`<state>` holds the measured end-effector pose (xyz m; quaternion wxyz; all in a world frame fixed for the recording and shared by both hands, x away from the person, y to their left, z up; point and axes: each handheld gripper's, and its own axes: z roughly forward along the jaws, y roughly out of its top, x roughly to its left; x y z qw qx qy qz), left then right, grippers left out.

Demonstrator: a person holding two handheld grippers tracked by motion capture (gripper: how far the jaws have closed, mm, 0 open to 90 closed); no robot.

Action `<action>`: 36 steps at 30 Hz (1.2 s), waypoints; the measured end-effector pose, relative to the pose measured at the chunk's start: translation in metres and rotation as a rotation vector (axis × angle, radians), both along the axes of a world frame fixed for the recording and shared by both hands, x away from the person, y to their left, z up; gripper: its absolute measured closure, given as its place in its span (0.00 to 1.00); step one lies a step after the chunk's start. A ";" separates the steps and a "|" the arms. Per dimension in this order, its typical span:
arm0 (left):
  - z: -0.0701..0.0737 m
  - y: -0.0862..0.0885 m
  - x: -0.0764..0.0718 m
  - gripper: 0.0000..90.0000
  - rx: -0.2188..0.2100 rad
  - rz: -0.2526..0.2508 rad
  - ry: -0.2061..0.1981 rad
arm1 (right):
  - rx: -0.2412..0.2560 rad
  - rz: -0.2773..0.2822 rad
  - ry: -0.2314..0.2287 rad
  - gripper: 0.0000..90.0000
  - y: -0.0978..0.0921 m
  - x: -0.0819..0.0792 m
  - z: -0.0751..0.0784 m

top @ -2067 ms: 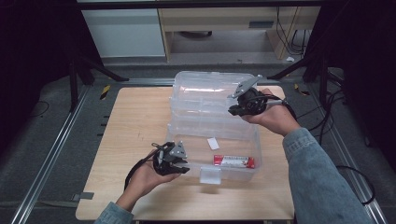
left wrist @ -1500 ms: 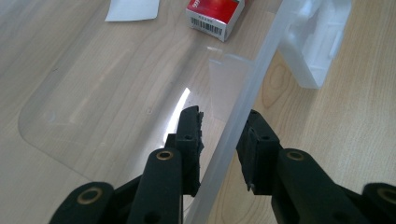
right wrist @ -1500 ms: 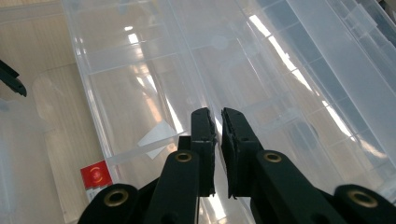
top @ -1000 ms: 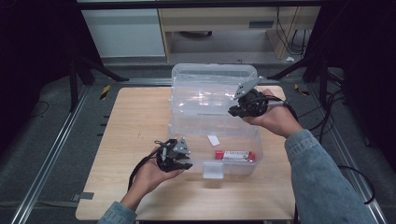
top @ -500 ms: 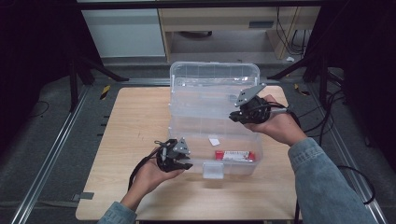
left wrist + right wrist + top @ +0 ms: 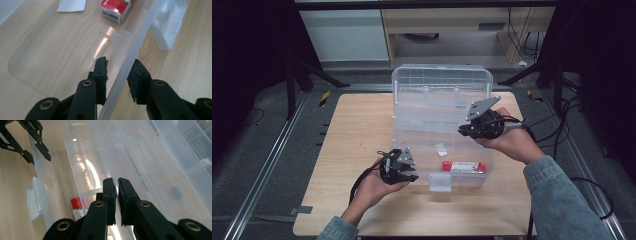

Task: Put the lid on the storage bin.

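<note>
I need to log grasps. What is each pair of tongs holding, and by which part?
Left tongs straddle the clear box's front wall; contact unclear. Right tongs nearly closed, apparently holding nothing.

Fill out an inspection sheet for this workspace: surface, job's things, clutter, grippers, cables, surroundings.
Surface: wooden table, bare around the box.
Job's things: clear box, its lid raised; red carton and white slip inside.
Clutter: nothing seen.
Grippers: left gripper straddles the box's front wall, jaws apart; right gripper nearly shut, at the box's right side.
Cables: black cable trails from left gripper; more right of the table.
Surroundings: metal rails, dark floor, cabinet behind.
</note>
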<state>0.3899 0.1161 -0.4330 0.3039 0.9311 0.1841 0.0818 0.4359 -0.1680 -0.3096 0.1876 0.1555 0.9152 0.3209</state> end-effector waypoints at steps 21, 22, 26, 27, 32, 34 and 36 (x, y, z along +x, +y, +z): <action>0.000 -0.002 -0.004 0.73 0.020 0.012 -0.034 | 0.022 0.010 0.012 0.94 -0.005 -0.014 -0.007; 0.000 -0.002 -0.005 0.73 0.022 0.013 -0.038 | 0.024 0.014 0.011 0.94 -0.005 -0.015 -0.008; 0.005 0.003 -0.007 0.67 -0.020 0.036 -0.048 | 0.031 0.018 0.010 0.94 -0.006 -0.019 -0.011; 0.007 0.004 -0.008 0.63 -0.028 0.040 -0.048 | 0.031 0.020 0.011 0.94 -0.006 -0.020 -0.011; 0.025 0.019 -0.017 0.51 -0.114 0.070 -0.048 | 0.036 0.022 0.009 0.93 -0.007 -0.020 -0.012; 0.034 0.026 -0.021 0.48 -0.159 0.085 -0.036 | 0.036 0.021 0.010 0.93 -0.007 -0.020 -0.012; 0.045 0.033 -0.025 0.46 -0.188 0.099 -0.037 | 0.037 0.020 0.011 0.93 -0.007 -0.020 -0.012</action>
